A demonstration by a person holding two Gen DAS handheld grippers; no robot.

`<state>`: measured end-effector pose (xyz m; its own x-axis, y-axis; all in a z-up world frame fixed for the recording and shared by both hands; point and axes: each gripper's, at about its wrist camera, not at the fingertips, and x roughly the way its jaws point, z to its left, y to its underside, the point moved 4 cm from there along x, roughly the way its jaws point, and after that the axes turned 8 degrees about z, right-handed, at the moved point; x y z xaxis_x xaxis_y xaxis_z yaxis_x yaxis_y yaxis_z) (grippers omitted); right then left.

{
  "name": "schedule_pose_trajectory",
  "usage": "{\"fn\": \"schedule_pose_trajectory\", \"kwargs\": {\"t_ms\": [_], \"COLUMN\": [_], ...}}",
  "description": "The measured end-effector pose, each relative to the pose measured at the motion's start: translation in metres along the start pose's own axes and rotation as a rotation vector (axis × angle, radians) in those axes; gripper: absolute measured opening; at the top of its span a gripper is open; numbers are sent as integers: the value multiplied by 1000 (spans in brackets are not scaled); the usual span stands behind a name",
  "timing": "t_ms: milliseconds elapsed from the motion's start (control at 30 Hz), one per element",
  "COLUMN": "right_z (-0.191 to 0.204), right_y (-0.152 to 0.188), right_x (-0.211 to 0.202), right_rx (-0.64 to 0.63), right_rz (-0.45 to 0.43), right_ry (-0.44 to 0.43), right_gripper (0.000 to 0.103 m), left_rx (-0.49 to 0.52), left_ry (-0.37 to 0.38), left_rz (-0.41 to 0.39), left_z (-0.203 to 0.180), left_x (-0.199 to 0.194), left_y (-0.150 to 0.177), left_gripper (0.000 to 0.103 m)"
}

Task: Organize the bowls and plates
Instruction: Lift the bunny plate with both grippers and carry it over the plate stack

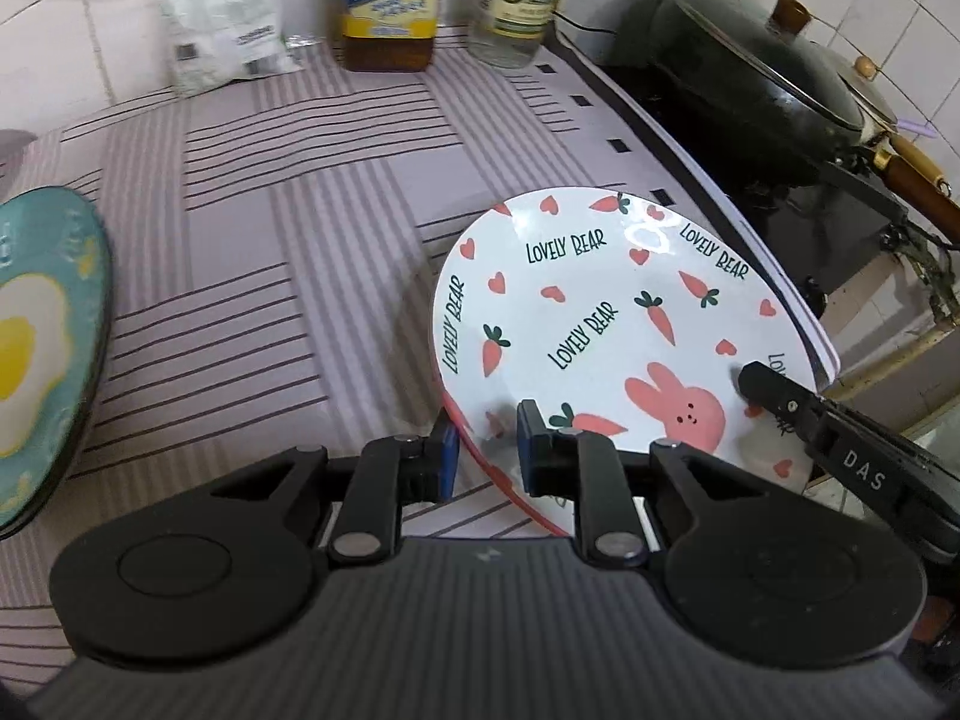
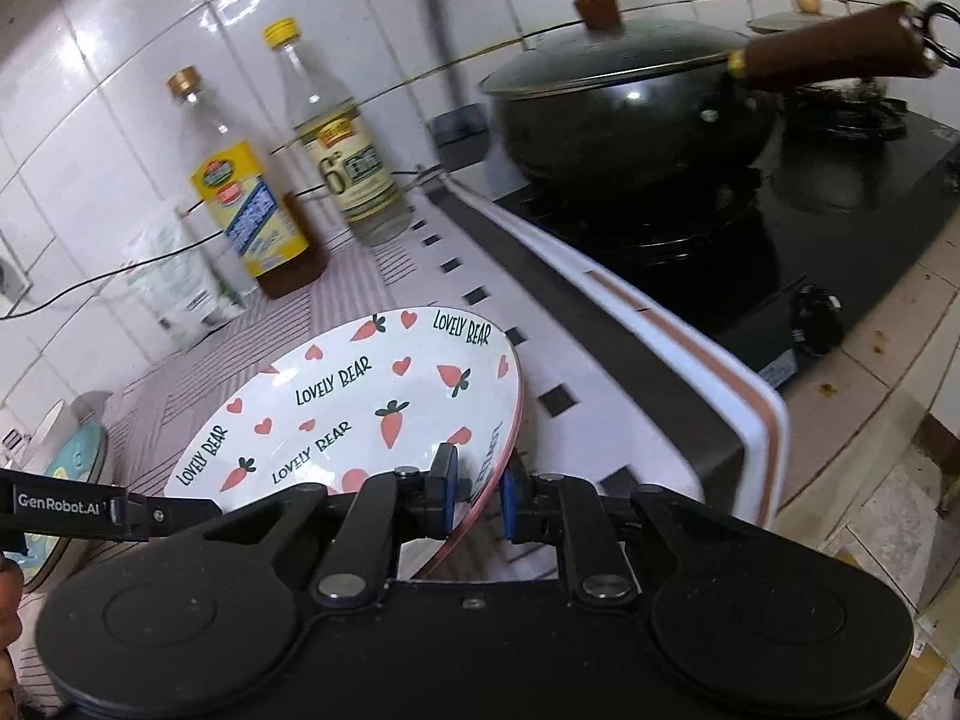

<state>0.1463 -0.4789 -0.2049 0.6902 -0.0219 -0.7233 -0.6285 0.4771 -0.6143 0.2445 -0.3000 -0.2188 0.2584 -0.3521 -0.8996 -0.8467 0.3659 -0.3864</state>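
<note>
A white plate [image 1: 600,324] printed with carrots, hearts, a pink rabbit and "LOVELY BEAR" hangs tilted over the striped cloth. My left gripper [image 1: 487,457] is shut on its near rim, one blue pad on each face. In the right wrist view the same plate [image 2: 360,402] has its right rim clamped by my right gripper [image 2: 478,497], which is also shut. The right gripper's black finger [image 1: 780,399] shows at the plate's right edge in the left wrist view. A teal plate [image 1: 54,348] with a fried-egg picture lies at the left.
The striped cloth [image 1: 270,228] covers the counter. Two bottles [image 2: 252,204] [image 2: 348,150] and a plastic bag [image 1: 222,18] stand by the tiled wall. To the right, a lidded black wok [image 2: 624,114] sits on a gas stove. A thin cable [image 2: 120,273] runs along the wall.
</note>
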Motion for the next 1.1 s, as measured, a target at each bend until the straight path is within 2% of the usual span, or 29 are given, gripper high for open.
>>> {"fn": "schedule_pose_trajectory", "kwargs": {"t_ms": [433,1100], "right_z": [64,170], "right_y": [2,-2], "right_x": [-12,-49], "right_rx": [-100,-244], "right_rz": [26,0], "right_ry": [-69,-221], "right_gripper": [20,20], "left_rx": [-44,-117], "left_ry": [-28,-94], "left_rz": [-38,-149], "left_z": [55,121], "left_x": [-58,-164], "left_y": [16,49], "left_gripper": [18,19]}}
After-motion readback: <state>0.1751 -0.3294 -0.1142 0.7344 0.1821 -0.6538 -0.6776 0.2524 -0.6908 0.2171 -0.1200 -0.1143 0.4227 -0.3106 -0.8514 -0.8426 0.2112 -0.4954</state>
